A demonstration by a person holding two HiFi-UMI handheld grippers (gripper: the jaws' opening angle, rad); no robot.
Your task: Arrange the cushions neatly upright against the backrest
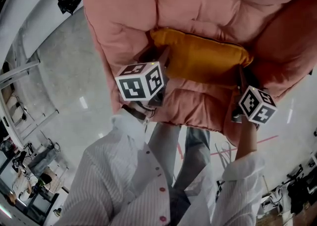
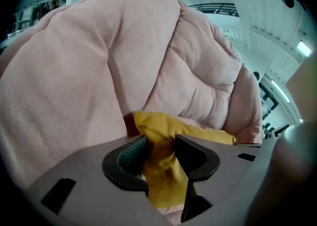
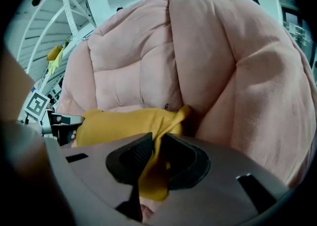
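Left gripper view: left gripper [image 2: 161, 141] has its fingers [image 2: 130, 158] at a middling gap. One corner of the mustard-yellow fabric cushion [image 2: 198, 132] is bunched between them and the cloth touches both pads. Grip looks slack. Right gripper [image 3: 157, 141], fingers [image 3: 133, 154] narrow, pinches the opposite corner. My read: the two-corner hold stretches the cushion flat and makes it steerable. Cushion body spans from one pair of fingers to the other, low over the seat [image 1: 193, 102] of the puffy pink plush armchair [image 1: 124, 2]. Beyond the fingers: backrest [image 3: 133, 64]. Bulging armrests [image 2: 59, 81] outside each pair of fingers crowd the cushion ends and could snag it on standing up.
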